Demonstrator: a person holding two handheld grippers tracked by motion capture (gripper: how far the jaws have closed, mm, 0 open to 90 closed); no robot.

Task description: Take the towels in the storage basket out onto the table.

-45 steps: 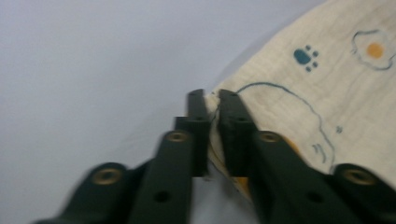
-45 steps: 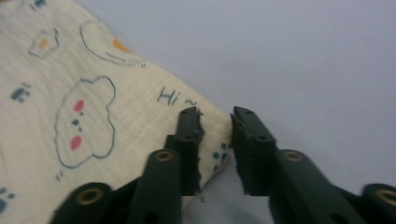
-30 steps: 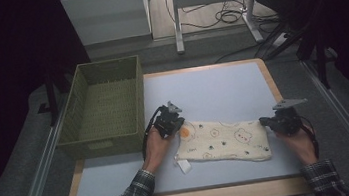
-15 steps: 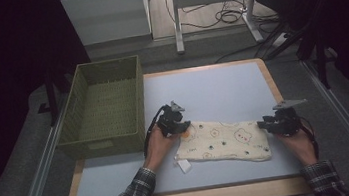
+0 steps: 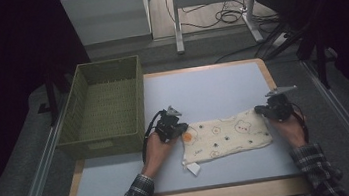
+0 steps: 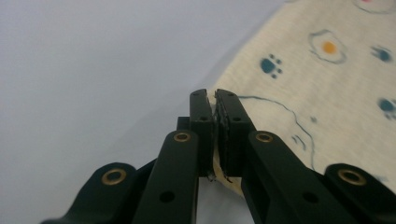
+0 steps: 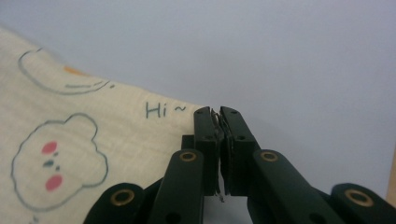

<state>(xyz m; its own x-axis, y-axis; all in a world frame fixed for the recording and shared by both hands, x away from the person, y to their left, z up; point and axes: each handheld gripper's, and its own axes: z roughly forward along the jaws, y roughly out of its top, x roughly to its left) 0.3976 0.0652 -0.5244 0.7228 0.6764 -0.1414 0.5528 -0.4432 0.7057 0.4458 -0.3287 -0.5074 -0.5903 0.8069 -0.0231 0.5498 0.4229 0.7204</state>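
On the pale blue table (image 5: 211, 86), toward six o'clock of its surface, lies a cream printed cloth (image 5: 227, 134), spread flat with its long axis running from nine to three o'clock. The left gripper (image 5: 182, 127) sits at the cloth's nine o'clock end; in the left gripper view its jaws have just been closing and now stand pressed together on the cloth's corner (image 6: 215, 100), a sliver of fabric showing between the pads. The right gripper (image 5: 261, 111) sits at the cloth's three o'clock end; in the right gripper view its jaws have likewise just been closing and now pinch the cloth's edge (image 7: 205, 108) beside the printed "Hi ~". A green woven basket (image 5: 110, 142) stands at nine o'clock of the table, apart from the cloth.
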